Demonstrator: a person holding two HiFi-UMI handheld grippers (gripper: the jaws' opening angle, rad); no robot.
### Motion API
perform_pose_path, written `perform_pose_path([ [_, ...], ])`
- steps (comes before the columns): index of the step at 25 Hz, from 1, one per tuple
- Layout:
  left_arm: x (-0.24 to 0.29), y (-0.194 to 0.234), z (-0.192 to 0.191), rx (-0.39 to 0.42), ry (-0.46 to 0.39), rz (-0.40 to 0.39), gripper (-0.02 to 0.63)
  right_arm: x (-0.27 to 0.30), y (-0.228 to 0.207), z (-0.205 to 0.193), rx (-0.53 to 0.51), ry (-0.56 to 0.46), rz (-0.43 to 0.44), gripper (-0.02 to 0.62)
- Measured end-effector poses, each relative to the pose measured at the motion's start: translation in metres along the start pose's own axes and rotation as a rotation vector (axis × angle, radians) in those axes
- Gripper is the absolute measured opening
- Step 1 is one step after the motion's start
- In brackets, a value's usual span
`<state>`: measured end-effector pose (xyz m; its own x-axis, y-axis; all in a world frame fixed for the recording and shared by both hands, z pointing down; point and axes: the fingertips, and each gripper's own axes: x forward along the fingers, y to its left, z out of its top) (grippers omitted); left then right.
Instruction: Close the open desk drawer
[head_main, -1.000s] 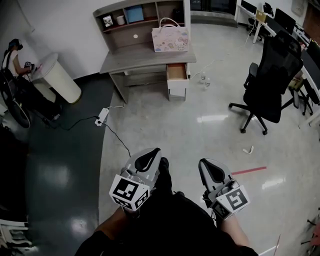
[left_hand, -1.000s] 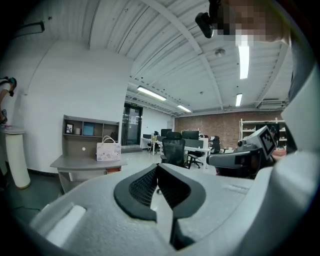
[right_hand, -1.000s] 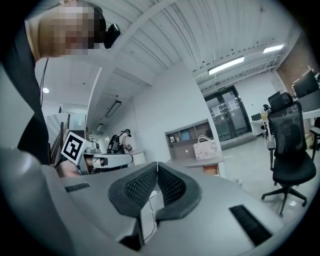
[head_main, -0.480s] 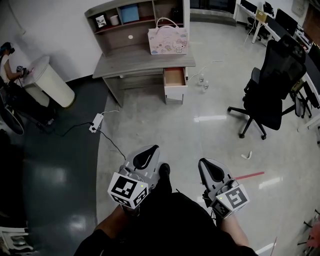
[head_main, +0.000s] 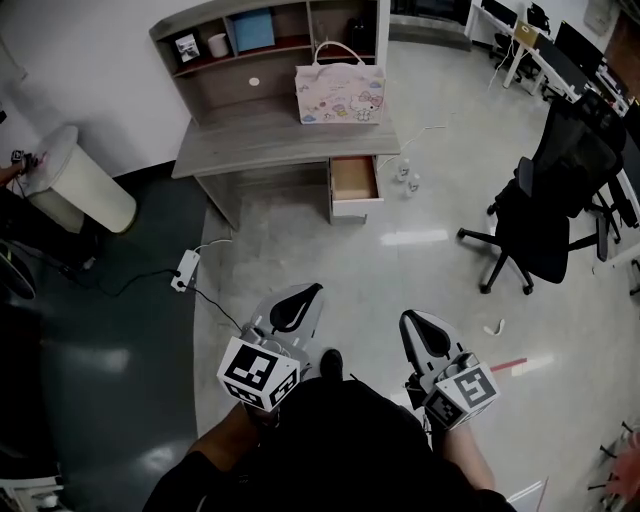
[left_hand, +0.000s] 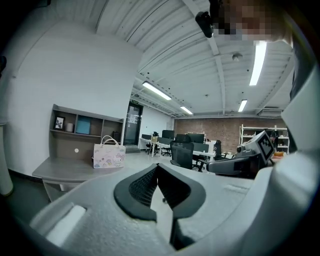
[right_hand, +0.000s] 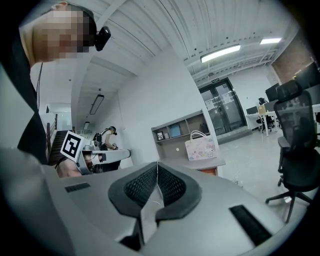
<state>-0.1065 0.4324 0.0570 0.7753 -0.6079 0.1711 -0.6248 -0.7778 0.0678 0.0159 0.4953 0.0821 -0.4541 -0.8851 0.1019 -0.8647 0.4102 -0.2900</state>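
Drawer (head_main: 355, 178): open at desk (head_main: 250, 145) right end, well ahead of both grippers; long axis runs desk-to-person, front facing the person.
Left gripper (head_main: 296, 303): jaws together, empty.
Right gripper (head_main: 424, 337): jaws together, empty.

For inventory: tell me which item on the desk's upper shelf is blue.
The box, right of the white cup and the small picture frame; it alone is blue.
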Motion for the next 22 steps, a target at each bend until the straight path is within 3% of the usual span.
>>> perform_pose_path([
  [6,0.037,0.072,0.012,0.015,0.003,-0.003,0.008,0.076,-0.027,0.022,-0.013,-0.011,-0.009,0.014],
  [13,0.087,0.118,0.006,-0.024,0.038,0.0,0.008,0.141,-0.064,0.016,0.019,0.057,0.014,0.014],
  [22,0.192,0.177,0.018,-0.022,0.044,0.046,0.008,0.235,-0.152,0.033,0.036,0.087,0.093,0.014],
])
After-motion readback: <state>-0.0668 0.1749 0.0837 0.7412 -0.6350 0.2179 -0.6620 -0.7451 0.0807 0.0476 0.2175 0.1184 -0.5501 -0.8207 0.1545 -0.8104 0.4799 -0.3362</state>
